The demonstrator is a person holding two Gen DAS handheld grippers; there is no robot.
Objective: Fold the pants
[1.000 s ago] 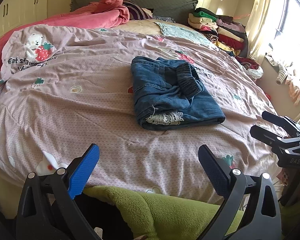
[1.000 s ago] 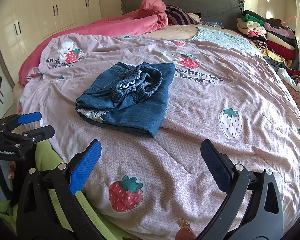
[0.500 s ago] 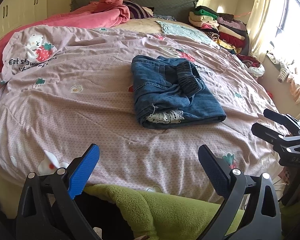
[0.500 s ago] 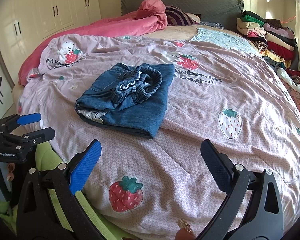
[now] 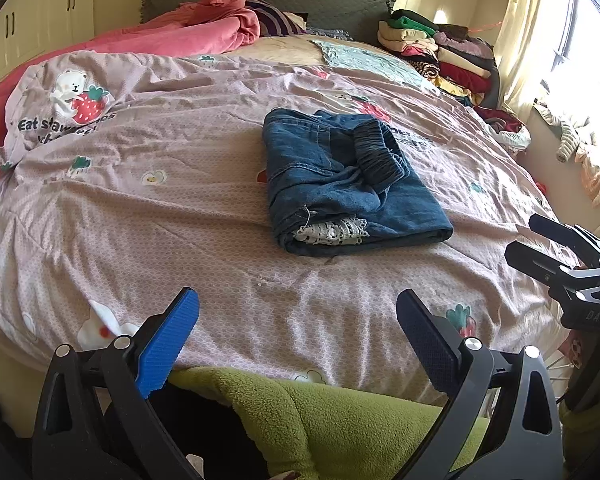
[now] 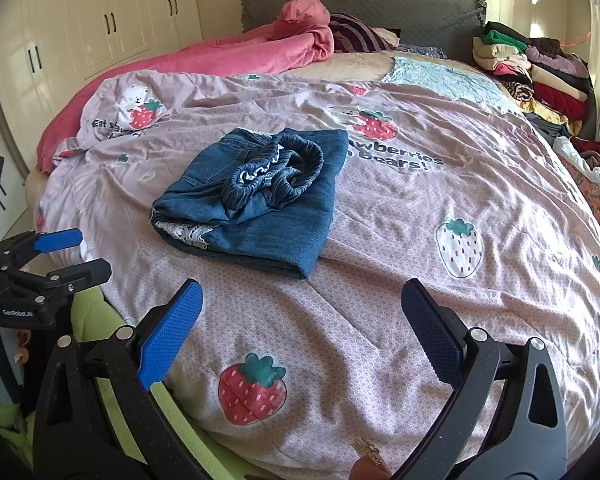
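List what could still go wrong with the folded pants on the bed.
1. The elastic waistband sits bunched and loose on top of the folded pants, so it may slide off or spring open if the bundle gets lifted.
2. White lace trim pokes out at the near edge, so a pinch there might drag the layers apart.
3. The quilt is wrinkled and soft, so the stack could tilt if pressed. Left tongs and right tongs are open and apart from it.

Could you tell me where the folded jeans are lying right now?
The folded jeans lie mid-bed on the strawberry quilt, centre in the left wrist view, left of centre in the right wrist view, beside the printed lettering, beyond both open hand-held grippers.
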